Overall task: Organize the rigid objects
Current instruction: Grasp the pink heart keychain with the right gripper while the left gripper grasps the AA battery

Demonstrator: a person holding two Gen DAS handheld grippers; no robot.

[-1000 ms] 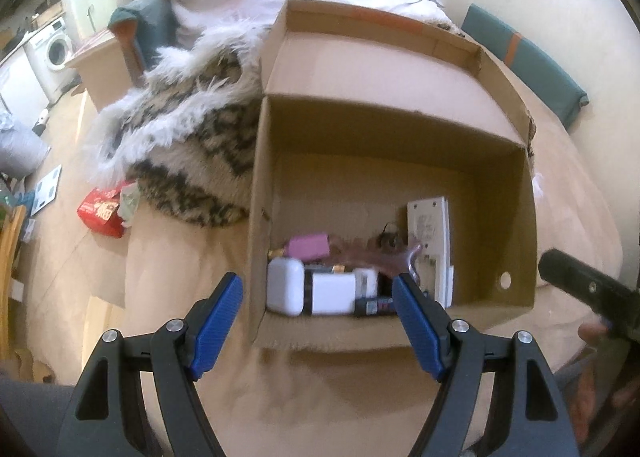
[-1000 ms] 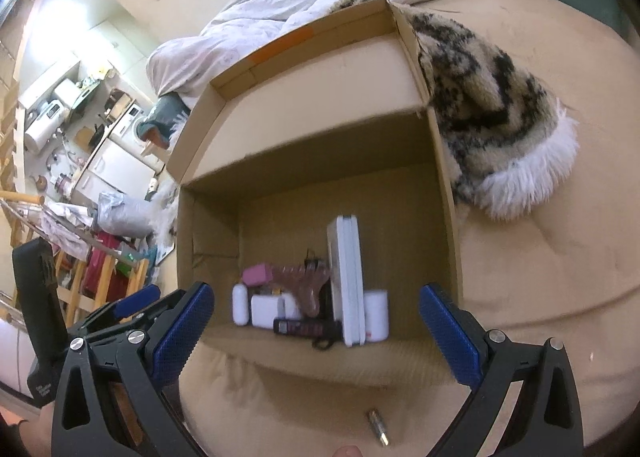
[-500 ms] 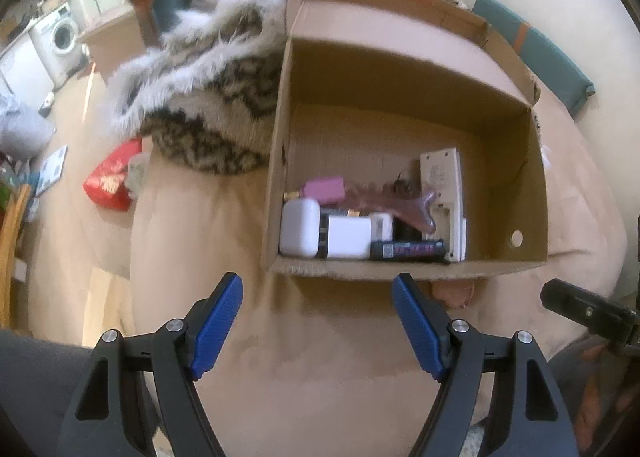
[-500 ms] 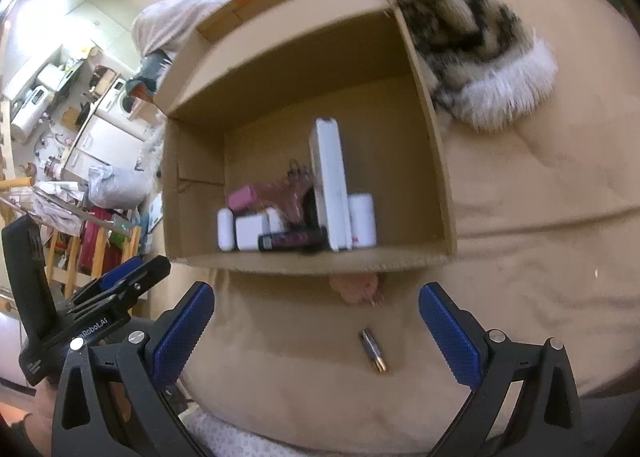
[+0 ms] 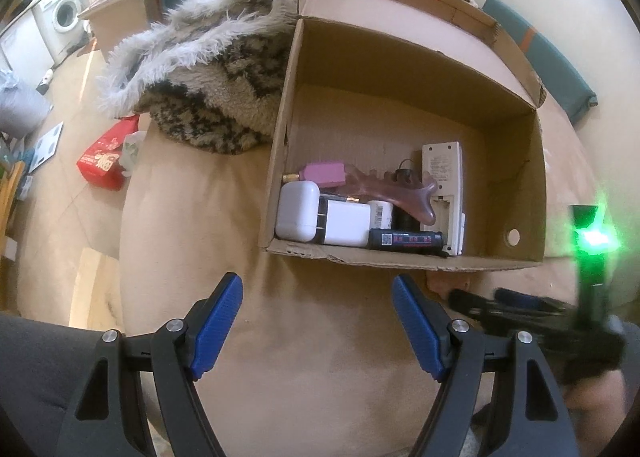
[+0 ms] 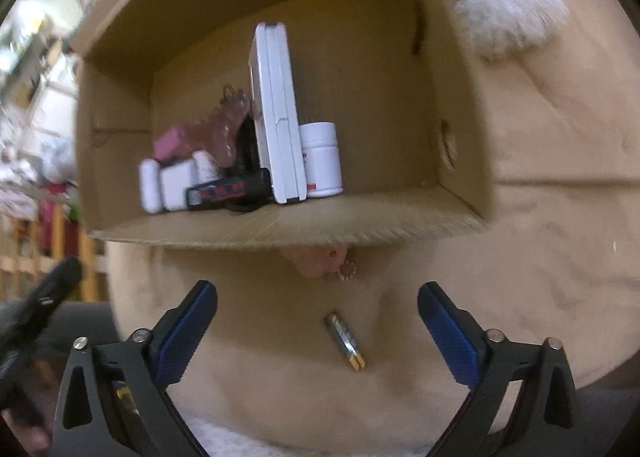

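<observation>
Matt corrugated cardboard box (image 6: 460, 105); glossy metal battery (image 6: 346, 343); soft cloth bedding (image 6: 560, 197)

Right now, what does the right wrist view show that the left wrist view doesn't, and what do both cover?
Only the right wrist view: a small battery lying on the beige cover between the open right gripper, and a white pill bottle beside the upright white remote.
Only the left wrist view: the open left gripper, a red packet on the floor, a washing machine.
Both: the cardboard box and the pinkish piece at its front edge.
</observation>
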